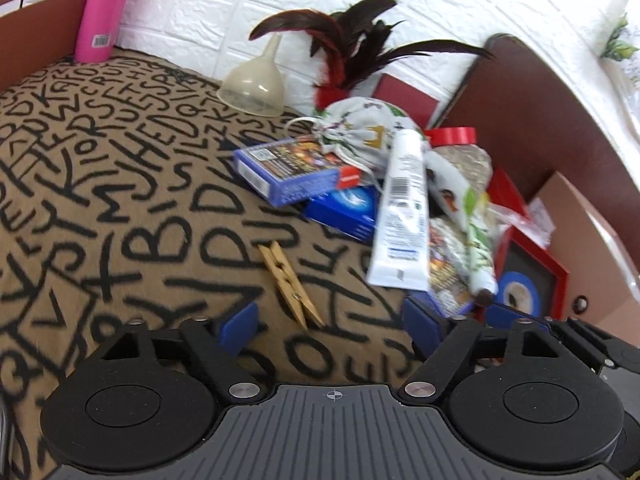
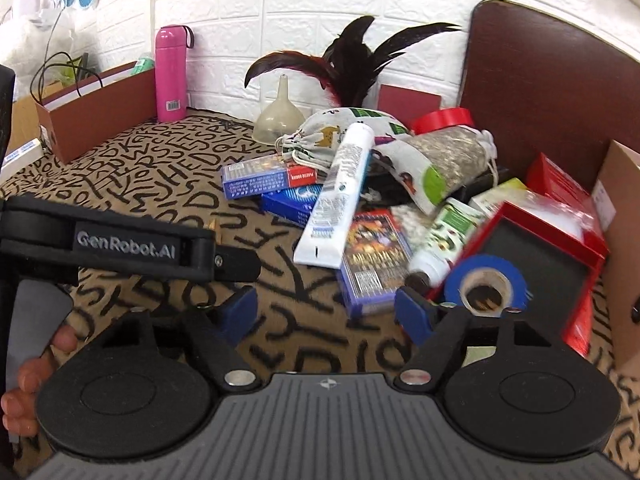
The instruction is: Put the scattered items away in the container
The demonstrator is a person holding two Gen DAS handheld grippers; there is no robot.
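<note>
A heap of items lies on the letter-print cloth [image 1: 100, 200]: a white tube [image 1: 402, 208] [image 2: 338, 196], blue card boxes [image 1: 288, 170] [image 2: 268, 176], a printed cloth pouch [image 1: 356, 128] [image 2: 332, 132], a card pack [image 2: 374, 256] and a small white bottle [image 2: 444, 244]. A wooden clothespin [image 1: 290, 284] lies just ahead of my left gripper [image 1: 330, 322], which is open and empty. My right gripper [image 2: 326, 312] is open and empty, right of the left one. A red box [image 2: 552, 256] with a blue tape roll [image 2: 486, 284] on it sits at its right finger.
A funnel [image 2: 278, 114], dark feathers [image 2: 352, 68] and a red-lidded jar [image 2: 444, 120] stand at the back by the white wall. A pink flask [image 2: 172, 74] and a brown paper bag [image 2: 96, 108] stand back left. A brown chair back [image 2: 552, 92] and cardboard box [image 2: 624, 248] are right.
</note>
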